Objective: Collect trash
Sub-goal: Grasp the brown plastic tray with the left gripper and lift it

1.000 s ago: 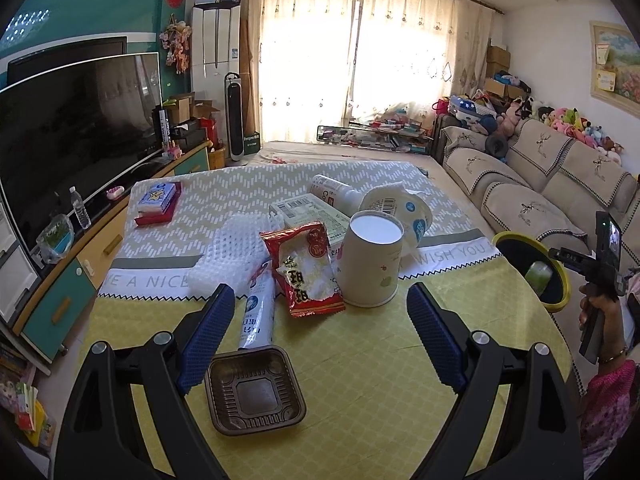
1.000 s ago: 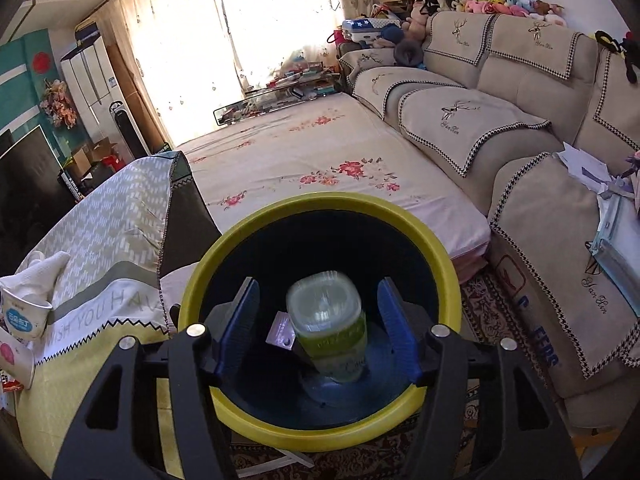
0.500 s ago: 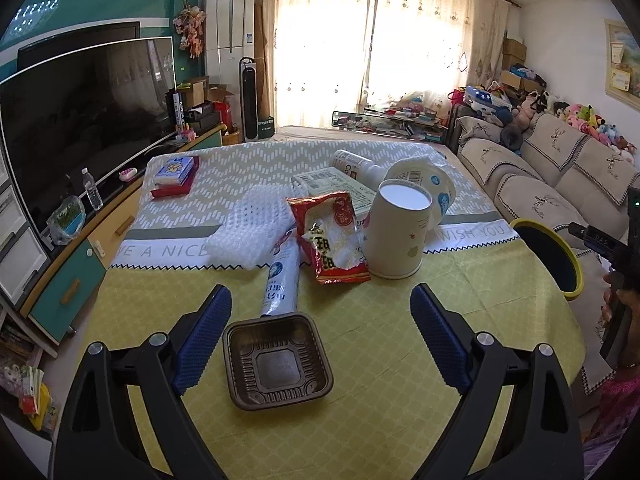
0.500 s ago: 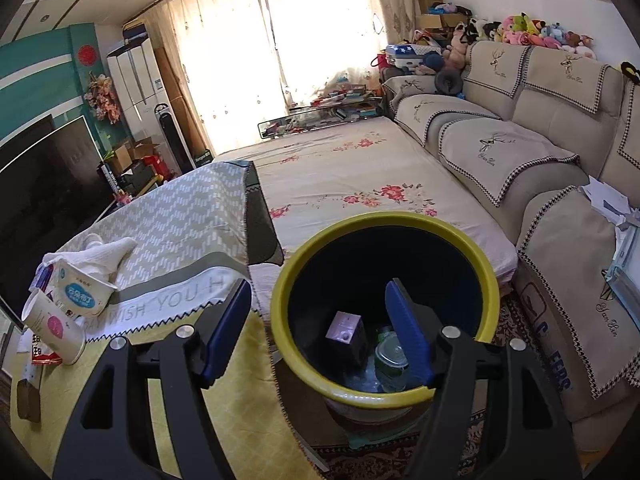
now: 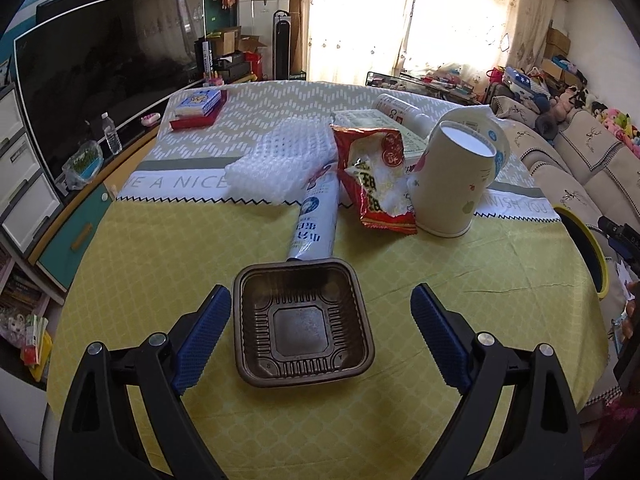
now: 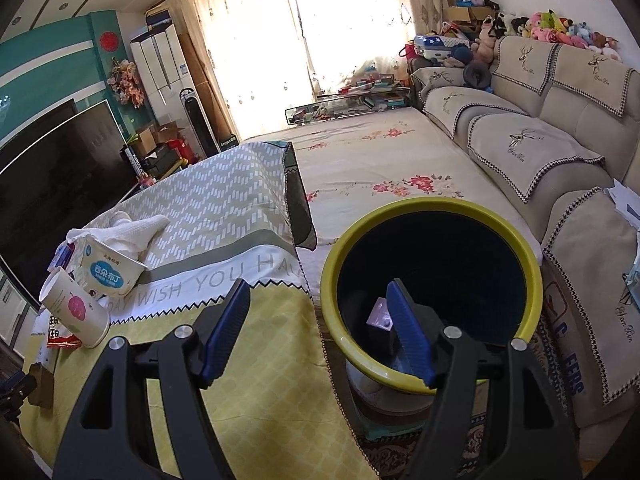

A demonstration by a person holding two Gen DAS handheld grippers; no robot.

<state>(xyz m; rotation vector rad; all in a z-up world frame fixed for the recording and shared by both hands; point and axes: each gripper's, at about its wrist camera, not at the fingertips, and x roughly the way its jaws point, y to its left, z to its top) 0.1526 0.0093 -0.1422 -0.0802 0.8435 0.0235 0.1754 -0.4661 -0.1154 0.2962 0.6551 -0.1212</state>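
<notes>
A brown plastic tray (image 5: 302,324) lies on the yellow tablecloth (image 5: 460,280) between the open jaws of my left gripper (image 5: 320,334), nearer the left finger. Behind it lie a white tube (image 5: 314,222), a red snack bag (image 5: 374,178), white foam mesh (image 5: 280,160) and an upturned paper cup (image 5: 454,182). My right gripper (image 6: 318,332) is open and empty, over the table's edge beside the yellow-rimmed bin (image 6: 432,292). A small pale box (image 6: 380,314) shows inside the bin. The bin's rim also shows in the left wrist view (image 5: 588,248).
A pudding cup with tissue (image 6: 114,260) and the paper cup (image 6: 76,312) stand at the table's far side in the right wrist view. A red and blue box (image 5: 198,108) sits at the back left. A sofa (image 6: 560,160) and a TV (image 5: 100,64) flank the table.
My left gripper has moved forward and down until the brown tray lies between its fingers. My right gripper, which dropped a green-lidded jar into the bin, has pulled back and swung left toward the table.
</notes>
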